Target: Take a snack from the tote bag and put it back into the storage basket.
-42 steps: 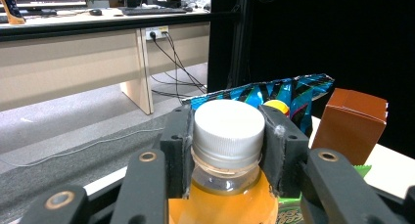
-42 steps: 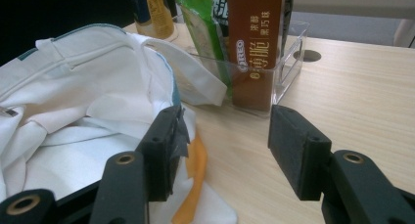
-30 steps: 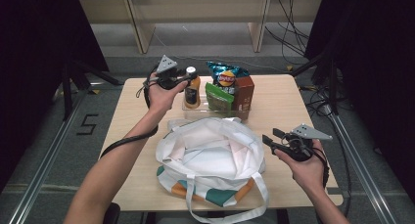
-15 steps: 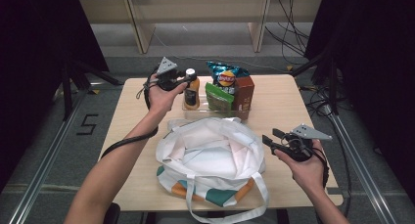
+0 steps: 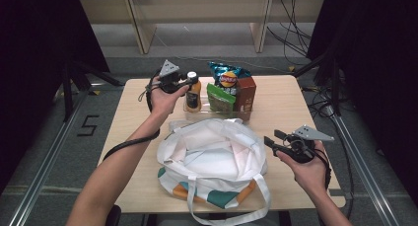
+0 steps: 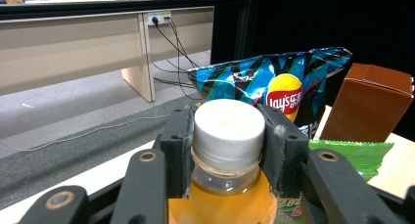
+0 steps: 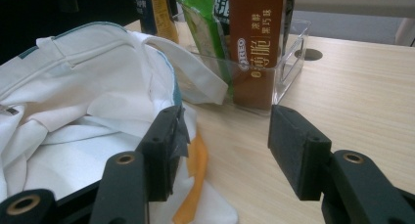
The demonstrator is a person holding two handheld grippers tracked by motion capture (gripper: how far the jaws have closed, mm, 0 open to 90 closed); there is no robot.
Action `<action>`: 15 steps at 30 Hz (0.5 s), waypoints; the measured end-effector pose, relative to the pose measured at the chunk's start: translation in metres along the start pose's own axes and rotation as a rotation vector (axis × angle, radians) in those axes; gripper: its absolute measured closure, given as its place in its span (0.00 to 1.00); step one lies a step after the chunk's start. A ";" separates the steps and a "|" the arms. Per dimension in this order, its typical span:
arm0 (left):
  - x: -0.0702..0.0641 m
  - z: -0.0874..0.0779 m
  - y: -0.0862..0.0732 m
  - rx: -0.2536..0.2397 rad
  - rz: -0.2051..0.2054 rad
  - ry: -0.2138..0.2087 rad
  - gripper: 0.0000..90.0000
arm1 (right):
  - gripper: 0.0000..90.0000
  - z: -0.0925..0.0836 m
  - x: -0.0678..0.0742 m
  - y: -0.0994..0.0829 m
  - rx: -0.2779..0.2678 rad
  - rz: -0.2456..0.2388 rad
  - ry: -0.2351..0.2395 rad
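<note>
gripping the bottle (image 6: 227, 160) by its neck just under the white cap (image 6: 228, 128), the left gripper (image 5: 183, 81) has its jaws closed on it from both sides; in the left gripper view the pads sit flush against the cap and collar. the bottle stands in the upper middle of the high view, at the left end of a clear tray (image 7: 288, 62), just behind the open white tote bag (image 5: 212, 154) at centre frame.

my judgement is that the step in hand is lifting the bottle out of the tray to carry it to the bag. to do it well, lift straight up first so the base clears the tray wall, keep the bottle upright since the grip is high and the heavy orange liquid hangs below, then bring it toward the lower middle of the frame and lower it through the bag's mouth before letting go. a hold on the cap alone could slip, so keep the pads on the collar.

the right gripper (image 5: 274, 138) hovers at the lower right of the high view, jaws apart with nothing between them, just beside the bag's rim; it could hold that rim open.

counted: one bottle, one blue chip bag (image 6: 274, 87), one green packet (image 5: 220, 98), one brown box (image 5: 245, 94), one tray, one tote bag, two grippers.
</note>
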State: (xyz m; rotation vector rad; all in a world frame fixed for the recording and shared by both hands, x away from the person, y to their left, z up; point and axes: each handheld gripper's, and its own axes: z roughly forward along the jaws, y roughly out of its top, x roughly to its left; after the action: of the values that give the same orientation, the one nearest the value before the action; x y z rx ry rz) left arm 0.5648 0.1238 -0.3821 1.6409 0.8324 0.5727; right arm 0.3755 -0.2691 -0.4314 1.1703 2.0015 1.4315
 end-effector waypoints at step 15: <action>-0.001 0.002 -0.009 0.015 -0.003 -0.002 0.65 | 0.53 0.000 -0.001 0.000 -0.002 -0.011 -0.012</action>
State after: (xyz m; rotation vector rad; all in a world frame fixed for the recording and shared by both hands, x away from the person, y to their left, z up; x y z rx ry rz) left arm 0.5640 0.1228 -0.3909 1.6534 0.8389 0.5636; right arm 0.3758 -0.2697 -0.4315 1.1627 1.9948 1.4182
